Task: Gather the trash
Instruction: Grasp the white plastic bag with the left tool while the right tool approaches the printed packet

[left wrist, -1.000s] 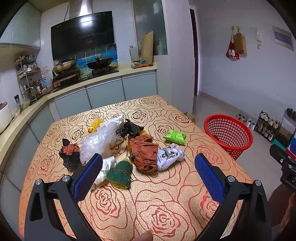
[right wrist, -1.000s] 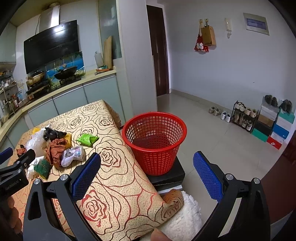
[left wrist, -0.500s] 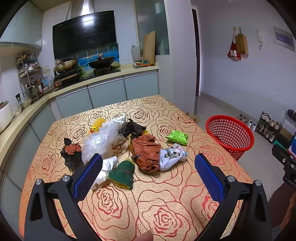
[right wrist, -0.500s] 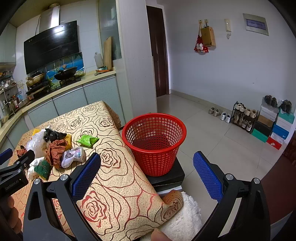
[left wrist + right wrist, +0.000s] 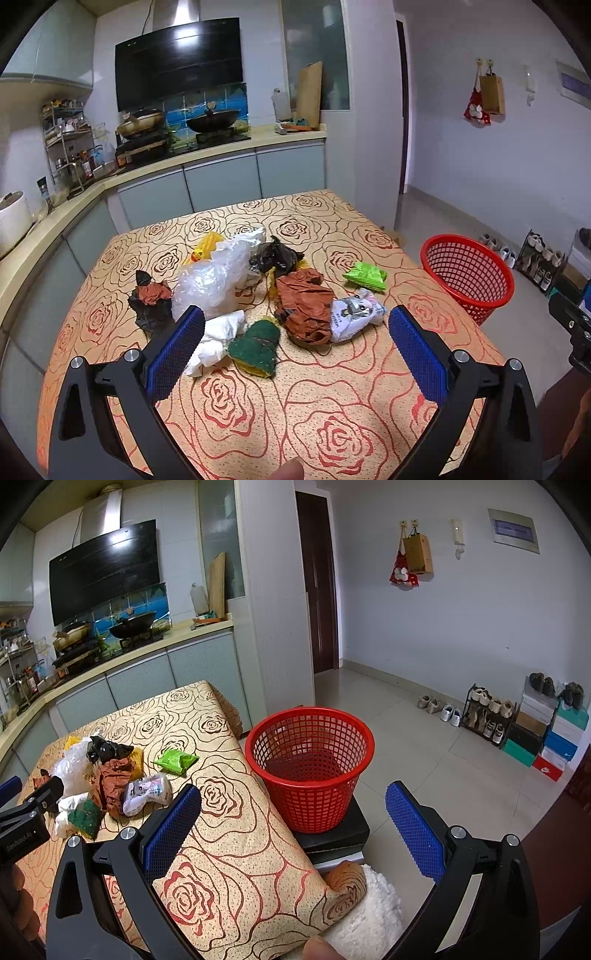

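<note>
Empty red basket (image 5: 309, 771) stands beside the table (image 5: 236, 834), past scattered trash (image 5: 258, 295).

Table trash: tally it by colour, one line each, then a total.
Green: 2, wrapper, scrubber
Brown/rust: 2, large bag, small wad
Black: 1, bag
Clear: 1, bag
White: 2, tissue, printed pouch
Yellow: 1, wrapper
Total: 9

A home kitchen: a range hood (image 5: 179, 61) over a stove with woks (image 5: 212, 120), counter cabinets (image 5: 221, 181), and a shoe rack (image 5: 487, 712) by the wall.
</note>
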Action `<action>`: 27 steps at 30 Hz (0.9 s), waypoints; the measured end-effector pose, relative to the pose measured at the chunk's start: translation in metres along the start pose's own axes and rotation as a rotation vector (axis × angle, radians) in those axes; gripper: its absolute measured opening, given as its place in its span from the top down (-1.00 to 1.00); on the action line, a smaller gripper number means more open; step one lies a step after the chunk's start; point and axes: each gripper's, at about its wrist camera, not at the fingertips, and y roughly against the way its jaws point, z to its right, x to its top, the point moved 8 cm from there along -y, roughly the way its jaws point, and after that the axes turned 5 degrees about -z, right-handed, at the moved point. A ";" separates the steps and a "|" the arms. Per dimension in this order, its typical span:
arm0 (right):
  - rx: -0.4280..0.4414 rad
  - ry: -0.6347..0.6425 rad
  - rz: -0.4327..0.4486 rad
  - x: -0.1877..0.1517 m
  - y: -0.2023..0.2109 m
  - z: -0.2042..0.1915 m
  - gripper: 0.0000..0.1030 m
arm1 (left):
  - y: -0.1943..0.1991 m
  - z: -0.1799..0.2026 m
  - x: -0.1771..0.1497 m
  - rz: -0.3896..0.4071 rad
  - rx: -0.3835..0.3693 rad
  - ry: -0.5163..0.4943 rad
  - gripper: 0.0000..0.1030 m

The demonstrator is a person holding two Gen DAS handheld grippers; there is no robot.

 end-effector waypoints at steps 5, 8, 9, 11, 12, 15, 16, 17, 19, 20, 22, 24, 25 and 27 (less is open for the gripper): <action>0.045 0.016 -0.022 0.002 -0.012 -0.009 -0.89 | -0.004 -0.011 0.001 0.003 0.015 0.010 -0.87; 0.086 0.041 -0.032 0.004 -0.020 -0.021 -0.89 | -0.010 -0.021 0.000 -0.011 0.018 0.029 -0.87; 0.110 0.061 -0.037 0.004 -0.023 -0.027 -0.89 | -0.011 -0.024 0.000 -0.015 0.019 0.033 -0.87; 0.154 0.091 -0.052 0.002 -0.026 -0.038 -0.89 | -0.015 -0.030 0.000 -0.026 0.022 0.043 -0.87; 0.167 0.107 -0.058 0.001 -0.028 -0.044 -0.89 | -0.018 -0.034 -0.001 -0.033 0.028 0.052 -0.87; 0.172 0.162 -0.068 0.000 -0.033 -0.058 -0.89 | -0.025 -0.046 -0.002 -0.050 0.046 0.076 -0.87; 0.174 0.163 -0.069 0.001 -0.035 -0.060 -0.89 | -0.027 -0.051 -0.003 -0.053 0.054 0.081 -0.87; 0.179 0.159 -0.072 0.001 -0.037 -0.061 -0.89 | -0.028 -0.056 -0.003 -0.056 0.064 0.085 -0.87; 0.186 0.146 -0.082 0.005 -0.042 -0.060 -0.89 | -0.030 -0.074 -0.004 -0.060 0.093 0.102 -0.87; 0.181 0.145 -0.082 0.007 -0.045 -0.060 -0.89 | -0.031 -0.082 -0.004 -0.061 0.106 0.109 -0.87; 0.166 0.152 -0.080 0.011 -0.051 -0.060 -0.89 | -0.033 -0.109 -0.006 -0.069 0.143 0.144 -0.87; 0.164 0.159 -0.089 0.013 -0.059 -0.064 -0.89 | -0.034 -0.135 -0.007 -0.080 0.154 0.193 -0.87; 0.165 0.161 -0.092 0.014 -0.061 -0.067 -0.89 | -0.034 -0.144 -0.007 -0.081 0.160 0.209 -0.87; 0.169 0.168 -0.103 0.015 -0.067 -0.072 -0.89 | -0.033 -0.163 -0.009 -0.083 0.168 0.247 -0.87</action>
